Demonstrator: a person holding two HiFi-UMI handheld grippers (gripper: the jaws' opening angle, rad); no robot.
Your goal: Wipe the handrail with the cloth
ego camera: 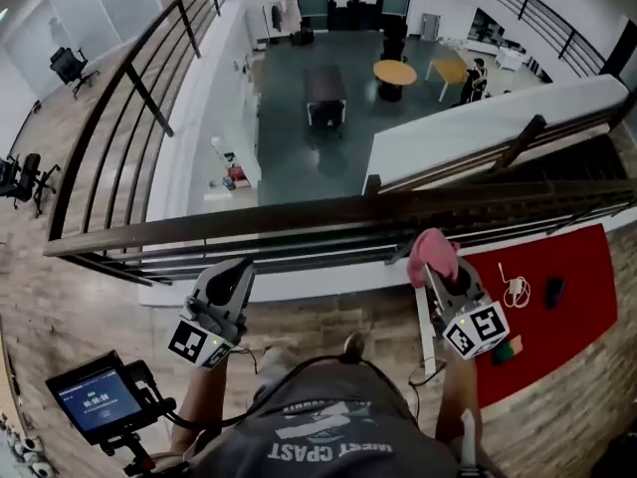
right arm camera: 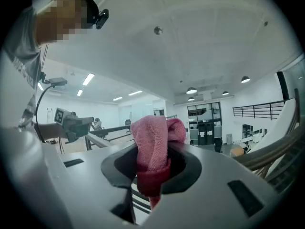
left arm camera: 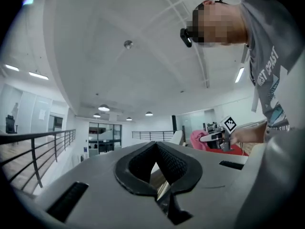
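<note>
1. While we hold the right gripper (ego camera: 435, 270) by the handrail (ego camera: 299, 223), its jaws stand clamped on the pink cloth (ego camera: 434, 254), which bunches over their tips.
2. We hold the left gripper (ego camera: 237, 271) with its jaws together on nothing, well apart from the cloth.

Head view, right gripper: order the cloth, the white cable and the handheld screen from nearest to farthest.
1. Cloth: clamped in the right gripper.
2. White cable: on the red mat, to its right.
3. Screen: far to its left, bottom corner.
</note>
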